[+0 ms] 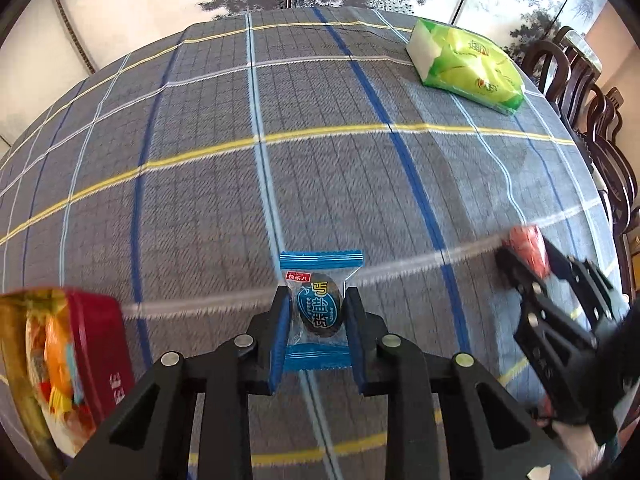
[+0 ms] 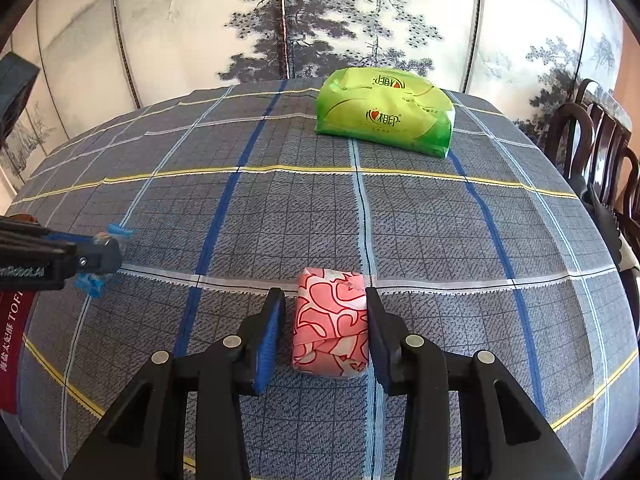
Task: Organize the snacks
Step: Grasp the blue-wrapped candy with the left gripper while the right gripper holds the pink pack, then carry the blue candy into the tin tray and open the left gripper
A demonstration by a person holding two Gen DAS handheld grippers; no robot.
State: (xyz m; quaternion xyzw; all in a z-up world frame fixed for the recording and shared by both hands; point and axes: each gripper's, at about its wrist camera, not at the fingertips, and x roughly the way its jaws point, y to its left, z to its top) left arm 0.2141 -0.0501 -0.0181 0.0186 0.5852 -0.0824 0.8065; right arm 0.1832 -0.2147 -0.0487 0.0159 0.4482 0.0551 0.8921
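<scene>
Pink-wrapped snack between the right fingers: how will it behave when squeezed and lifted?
The pink-wrapped snack looks soft and rounded, so it probably squashes slightly. Its folded paper wrap may shift or slip. The right gripper has a gap on the left, so it might roll.

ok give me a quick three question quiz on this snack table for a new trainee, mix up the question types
1. True or false: the left gripper holds a blue-wrapped candy between its fingers.
2. Multiple choice: what sits between the right gripper's fingers? A) green tissue pack B) pink and red patterned snack C) red tin
3. Fill in the blank: the green tissue pack lies at the ___ side of the plaid tablecloth, seen from the grippers.

Key:
1. True. Both pads press the wrapper.
2. B. The pink and red patterned snack touches the right pad, with a small gap at the left pad.
3. Far. It lies near the painted screen.
</scene>
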